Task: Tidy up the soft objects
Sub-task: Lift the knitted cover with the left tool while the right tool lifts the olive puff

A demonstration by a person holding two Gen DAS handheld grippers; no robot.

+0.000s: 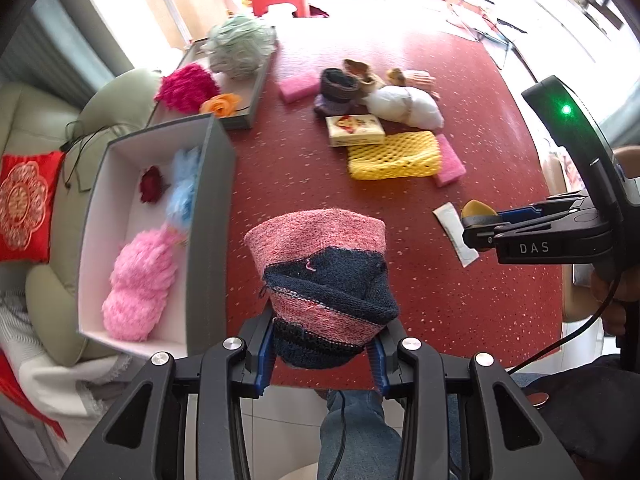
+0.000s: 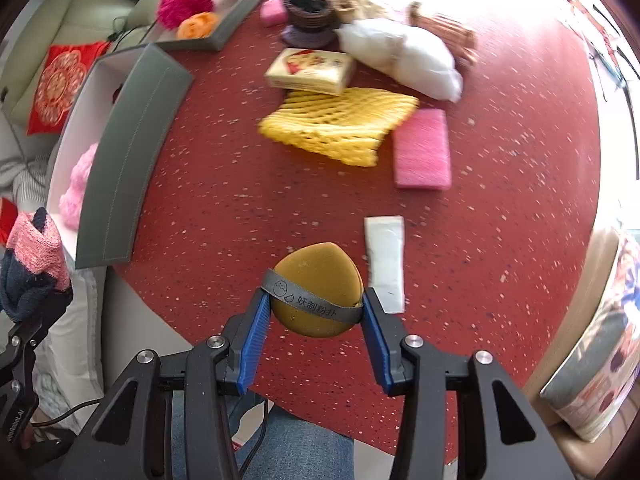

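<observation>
My left gripper (image 1: pixel 324 354) is shut on a pink and navy knitted sock (image 1: pixel 326 276), held above the red table's near edge beside the grey box (image 1: pixel 210 216); the sock also shows at the left edge of the right wrist view (image 2: pixel 30 264). The box holds a pink fluffy ball (image 1: pixel 138 284), a blue fluffy piece (image 1: pixel 184 188) and a dark red flower (image 1: pixel 152 184). My right gripper (image 2: pixel 316 312) is shut on a tan makeup puff (image 2: pixel 316 280) with a grey strap, above the table; it shows at the right of the left wrist view (image 1: pixel 478 220).
On the red table (image 2: pixel 240 184) lie a yellow foam net (image 2: pixel 340 124), pink sponges (image 2: pixel 422 148), a soap box (image 2: pixel 310 70), a white stuffed bag (image 2: pixel 400 56), a white packet (image 2: pixel 386 260) and a dark knitted cup (image 2: pixel 308 14). A grey tray (image 1: pixel 240 80) holds pompoms and an orange flower.
</observation>
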